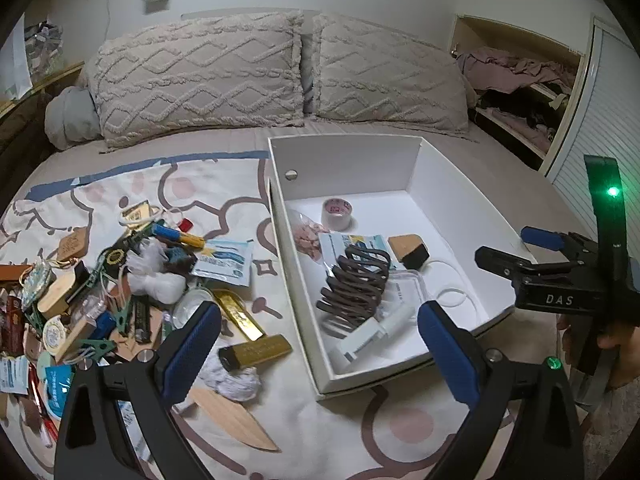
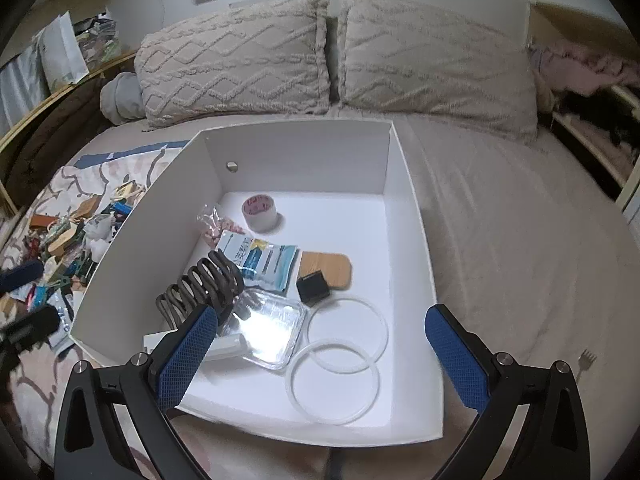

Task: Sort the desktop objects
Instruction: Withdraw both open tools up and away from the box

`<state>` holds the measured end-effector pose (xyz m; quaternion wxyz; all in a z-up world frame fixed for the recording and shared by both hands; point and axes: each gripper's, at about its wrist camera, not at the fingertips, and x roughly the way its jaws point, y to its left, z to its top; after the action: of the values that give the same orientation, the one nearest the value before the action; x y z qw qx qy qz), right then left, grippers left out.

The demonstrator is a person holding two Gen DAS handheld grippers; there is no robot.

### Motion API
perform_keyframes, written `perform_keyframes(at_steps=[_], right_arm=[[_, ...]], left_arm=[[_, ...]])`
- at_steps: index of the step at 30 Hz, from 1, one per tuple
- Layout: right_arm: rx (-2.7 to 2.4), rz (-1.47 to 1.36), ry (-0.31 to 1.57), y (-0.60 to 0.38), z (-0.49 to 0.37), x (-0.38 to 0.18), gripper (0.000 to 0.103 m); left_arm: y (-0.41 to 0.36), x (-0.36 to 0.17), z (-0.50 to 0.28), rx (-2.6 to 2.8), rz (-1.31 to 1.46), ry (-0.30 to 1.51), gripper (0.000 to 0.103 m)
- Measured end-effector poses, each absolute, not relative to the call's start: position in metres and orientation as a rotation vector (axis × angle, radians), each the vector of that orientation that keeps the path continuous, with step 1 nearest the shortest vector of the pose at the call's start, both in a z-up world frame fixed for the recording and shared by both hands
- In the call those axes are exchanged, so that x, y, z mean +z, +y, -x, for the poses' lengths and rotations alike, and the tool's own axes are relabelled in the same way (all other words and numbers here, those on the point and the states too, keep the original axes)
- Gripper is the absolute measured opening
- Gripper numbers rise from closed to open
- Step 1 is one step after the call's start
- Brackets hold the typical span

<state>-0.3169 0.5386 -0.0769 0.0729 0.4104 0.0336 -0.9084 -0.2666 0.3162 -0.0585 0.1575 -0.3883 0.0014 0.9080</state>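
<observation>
While both grippers gape, the hair claw (image 2: 202, 284) lies beside the right fingers (image 2: 186, 354).

Inside the white box (image 2: 256, 396), bare floor lies along the far wall and right side. A brown hair claw (image 2: 200, 288), clear tray (image 2: 268, 332) and two white rings (image 2: 334, 380) crowd its near-left half. Left of it, a clutter pile (image 1: 100, 292) blocks passage.

Matt white card box (image 2: 404, 184), glossy gold bars (image 1: 256, 350), tufted cloth pillows (image 1: 200, 80).
</observation>
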Motion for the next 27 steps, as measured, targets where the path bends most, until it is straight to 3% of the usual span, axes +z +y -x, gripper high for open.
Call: perform_keyframes(at_steps=[27], right_arm=[[-2.829, -0.951, 0.031, 0.458, 0.256, -0.011, 0.103]], left_arm=[[0.189, -0.014, 0.254, 2.703, 0.948, -0.065, 0.099]])
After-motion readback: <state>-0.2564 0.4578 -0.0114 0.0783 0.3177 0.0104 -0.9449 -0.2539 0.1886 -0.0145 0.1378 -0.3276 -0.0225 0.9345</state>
